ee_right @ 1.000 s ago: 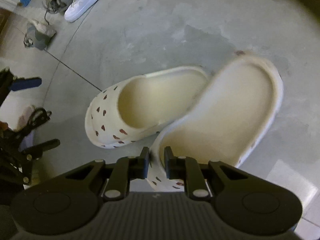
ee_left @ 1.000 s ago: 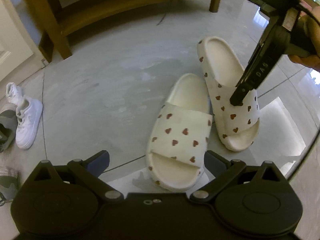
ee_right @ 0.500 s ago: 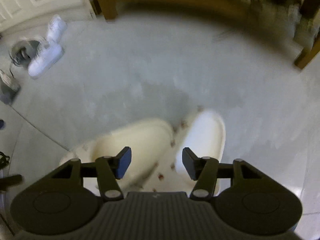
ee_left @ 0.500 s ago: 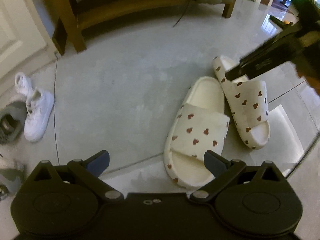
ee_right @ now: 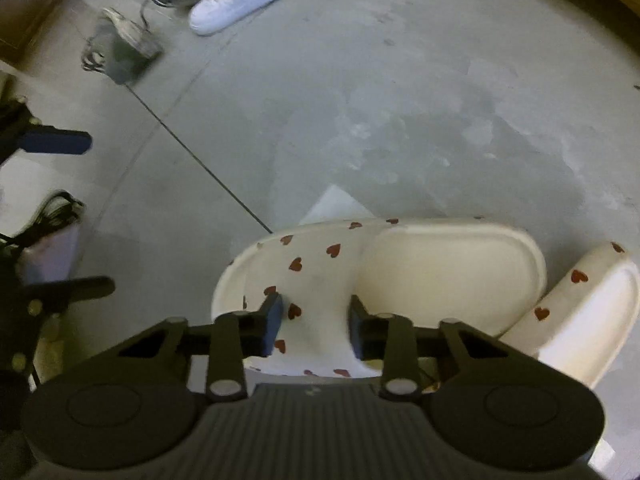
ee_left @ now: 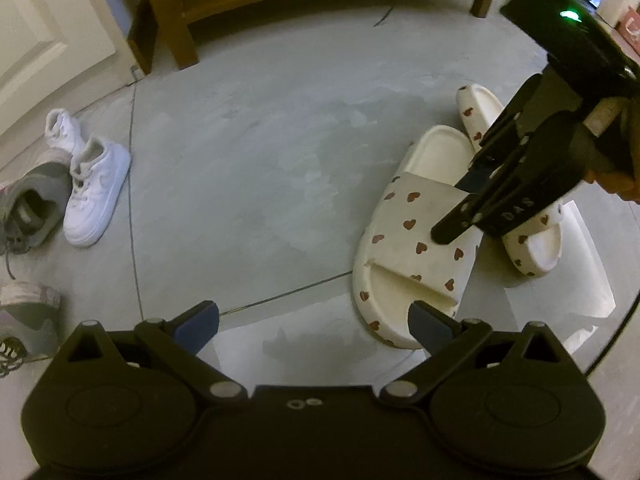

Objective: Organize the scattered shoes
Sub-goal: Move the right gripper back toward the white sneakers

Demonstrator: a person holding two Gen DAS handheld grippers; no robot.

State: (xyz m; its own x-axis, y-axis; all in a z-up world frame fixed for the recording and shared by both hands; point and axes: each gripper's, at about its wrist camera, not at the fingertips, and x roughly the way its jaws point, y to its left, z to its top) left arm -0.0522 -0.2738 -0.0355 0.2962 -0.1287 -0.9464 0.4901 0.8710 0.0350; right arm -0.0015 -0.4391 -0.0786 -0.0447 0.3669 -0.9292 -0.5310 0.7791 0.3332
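Grey tiled floor (ee_left: 248,160) by a wooden bench (ee_left: 168,28), where we are tidying a pair of cream slides printed with red hearts. Our right gripper (ee_right: 316,330) comes down on the near slide (ee_left: 408,236), its jaws closing across the heart-printed strap, one pad on each edge; whether the pads already press the strap we cannot tell. The far slide (ee_left: 532,248) lies just beside it, heel angled away, partly hidden behind the gripper in the left view.

Our left gripper (ee_left: 314,320) hangs wide open above the bare floor, holding nothing, with one pad in front of the near slide's toe.

To do this step well, we judge the grip should take the strap squarely in the middle, deep enough that the soft foam does not slip out when lifted, and the lift should go straight up so the slide does not nudge its mate.

Well apart to the side lie a white sneaker (ee_left: 96,196) and grey sneakers (ee_left: 32,200), one touching the white one, all yet to be sorted. Between slides and bench the floor looks open, so nothing obvious blocks the way; the bench leg and the left gripper are what we would watch.
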